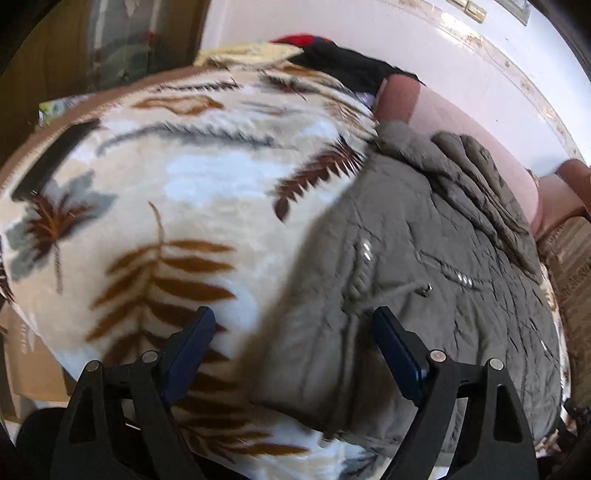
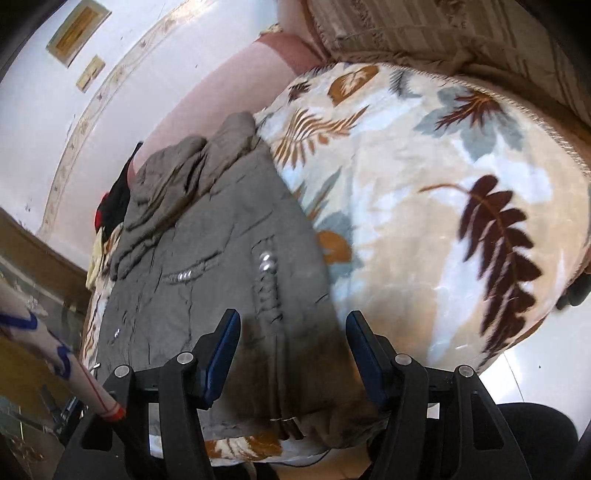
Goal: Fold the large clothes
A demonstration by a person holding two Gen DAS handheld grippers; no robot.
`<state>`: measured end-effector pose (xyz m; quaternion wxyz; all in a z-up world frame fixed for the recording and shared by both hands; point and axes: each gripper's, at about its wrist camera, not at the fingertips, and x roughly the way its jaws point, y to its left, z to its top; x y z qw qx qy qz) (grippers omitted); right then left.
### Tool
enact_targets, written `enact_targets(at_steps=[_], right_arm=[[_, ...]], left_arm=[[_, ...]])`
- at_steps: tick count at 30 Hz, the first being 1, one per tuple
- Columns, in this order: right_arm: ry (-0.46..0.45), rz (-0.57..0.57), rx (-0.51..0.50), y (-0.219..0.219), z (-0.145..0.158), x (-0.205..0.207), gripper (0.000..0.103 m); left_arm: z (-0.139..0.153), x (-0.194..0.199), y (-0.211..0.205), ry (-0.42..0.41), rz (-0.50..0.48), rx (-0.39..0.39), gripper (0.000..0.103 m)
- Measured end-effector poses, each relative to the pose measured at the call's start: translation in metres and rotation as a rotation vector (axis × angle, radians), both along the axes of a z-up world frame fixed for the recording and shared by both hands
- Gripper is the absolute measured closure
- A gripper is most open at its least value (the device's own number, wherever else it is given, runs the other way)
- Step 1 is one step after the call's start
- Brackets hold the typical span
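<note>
A grey padded jacket (image 1: 424, 280) with drawcords and metal snaps lies flat on a leaf-patterned blanket (image 1: 184, 192); its hood or sleeve is bunched at the far end (image 1: 469, 166). My left gripper (image 1: 295, 328) is open and empty, hovering over the jacket's near left edge. In the right wrist view the same jacket (image 2: 207, 251) lies on the blanket (image 2: 424, 206). My right gripper (image 2: 291, 328) is open and empty above the jacket's near right edge.
Black and red clothes (image 1: 332, 59) are piled at the blanket's far end by a pink headboard (image 1: 461, 129). A striped cushion (image 2: 424, 33) lies beyond the blanket. A cardboard box (image 1: 29, 362) stands left of the bed. A patterned sleeve (image 2: 55, 354) shows at lower left.
</note>
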<state>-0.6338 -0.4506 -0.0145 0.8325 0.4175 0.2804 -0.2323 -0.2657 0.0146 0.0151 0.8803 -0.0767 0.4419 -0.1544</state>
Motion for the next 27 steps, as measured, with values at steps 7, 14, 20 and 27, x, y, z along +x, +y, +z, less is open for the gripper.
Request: enact_targets(at_steps=[7, 14, 20, 27], right_arm=[[-0.014, 0.081, -0.125, 0.033, 0.003, 0.015, 0.055], [0.065, 0.084, -0.237, 0.043, 0.005, 0.035, 0.059], [0.065, 0.002, -0.122, 0.023, -0.008, 0.026, 0.038], [-0.001, 0.121, -0.171, 0.046, -0.001, 0.036, 0.074]], left_arm=[[0.002, -0.022, -0.027, -0.052, -0.108, 0.039, 0.025], [0.009, -0.029, -0.04, -0.149, -0.12, 0.137, 0.032], [0.002, -0.014, -0.024, -0.088, -0.052, 0.088, 0.026], [0.003, -0.025, -0.038, -0.128, -0.118, 0.1, 0.054]])
